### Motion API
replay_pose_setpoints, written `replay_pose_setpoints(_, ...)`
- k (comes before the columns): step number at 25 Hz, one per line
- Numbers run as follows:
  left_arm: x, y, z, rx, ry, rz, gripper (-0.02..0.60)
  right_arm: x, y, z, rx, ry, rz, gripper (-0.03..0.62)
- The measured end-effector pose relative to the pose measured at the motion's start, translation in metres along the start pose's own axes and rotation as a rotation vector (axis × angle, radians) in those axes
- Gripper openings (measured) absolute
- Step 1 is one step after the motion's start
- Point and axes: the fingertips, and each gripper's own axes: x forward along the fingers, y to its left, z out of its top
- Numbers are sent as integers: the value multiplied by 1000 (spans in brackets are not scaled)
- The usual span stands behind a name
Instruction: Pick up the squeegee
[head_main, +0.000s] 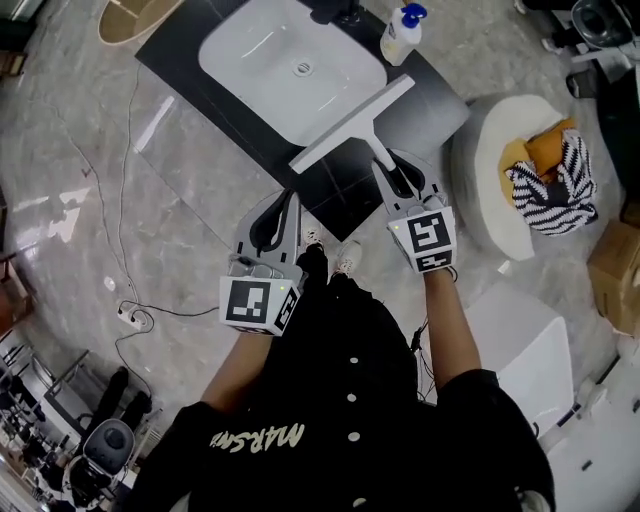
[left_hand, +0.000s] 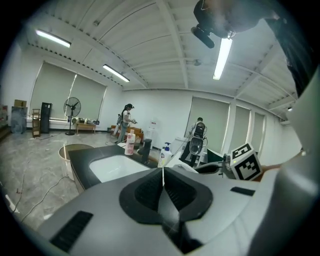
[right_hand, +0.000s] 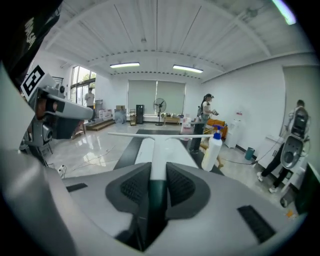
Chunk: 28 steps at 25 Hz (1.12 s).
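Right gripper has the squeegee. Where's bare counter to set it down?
Bare: the counter strip in front of the basin, under the squeegee, and the narrow strip along the basin's left side. Crowded: the back edge by the faucet and pump bottle.

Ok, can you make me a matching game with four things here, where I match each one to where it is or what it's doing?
Things:
1. squeegee
2. left gripper
3. bottle with blue pump
4. striped cloth

Places or states:
A. lying in the white tub
B. jaws together, nothing between them
C. handle clamped in the right gripper
D. standing on the black counter by the sink

Pairs: 1-C, 2-B, 3-D, 4-A
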Motion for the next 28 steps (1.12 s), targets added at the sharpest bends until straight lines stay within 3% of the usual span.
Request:
replay_pose_setpoints(13,-6,-38,105,37,-196,-83,18,-117,-25,147,42,-348,-175,83)
replay_pose_setpoints(28,-11,-55,185,125,-349,-134,18,-197,-55,193,49,-564,-408,83)
